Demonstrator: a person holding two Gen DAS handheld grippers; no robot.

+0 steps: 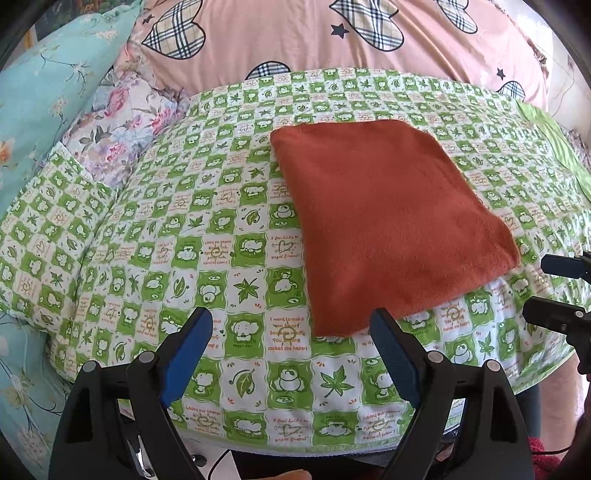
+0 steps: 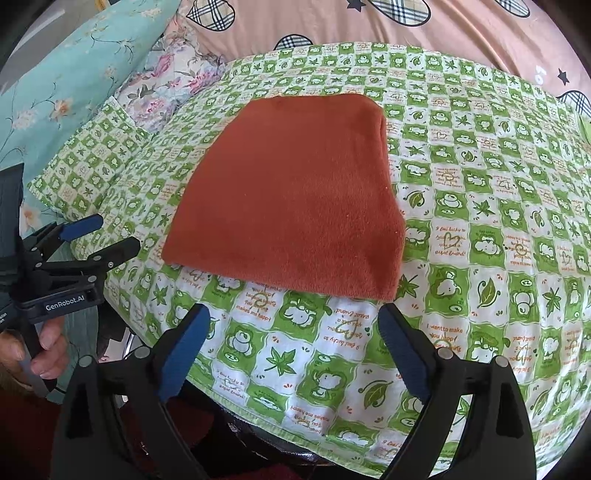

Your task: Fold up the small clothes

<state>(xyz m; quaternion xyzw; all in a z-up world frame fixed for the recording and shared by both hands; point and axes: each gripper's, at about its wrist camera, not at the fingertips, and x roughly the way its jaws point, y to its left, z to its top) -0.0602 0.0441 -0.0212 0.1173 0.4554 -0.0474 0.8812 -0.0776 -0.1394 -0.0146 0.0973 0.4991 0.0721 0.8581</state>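
Note:
A rust-orange cloth [image 1: 388, 221] lies folded flat in a rough rectangle on the green-and-white patterned sheet [image 1: 221, 258]. It also shows in the right wrist view [image 2: 291, 195]. My left gripper [image 1: 291, 321] is open and empty, just short of the cloth's near edge and to its left. My right gripper [image 2: 293, 317] is open and empty, just short of the cloth's near edge. The right gripper shows at the right edge of the left wrist view [image 1: 554, 288]. The left gripper shows at the left of the right wrist view [image 2: 107, 232], held in a hand.
A pink quilt with plaid hearts [image 1: 295, 33] lies behind the sheet. A light blue floral pillow [image 1: 48, 92] and a purple floral cloth [image 1: 122, 129] lie at the left. The sheet's front edge [image 2: 295, 435] drops off below the grippers.

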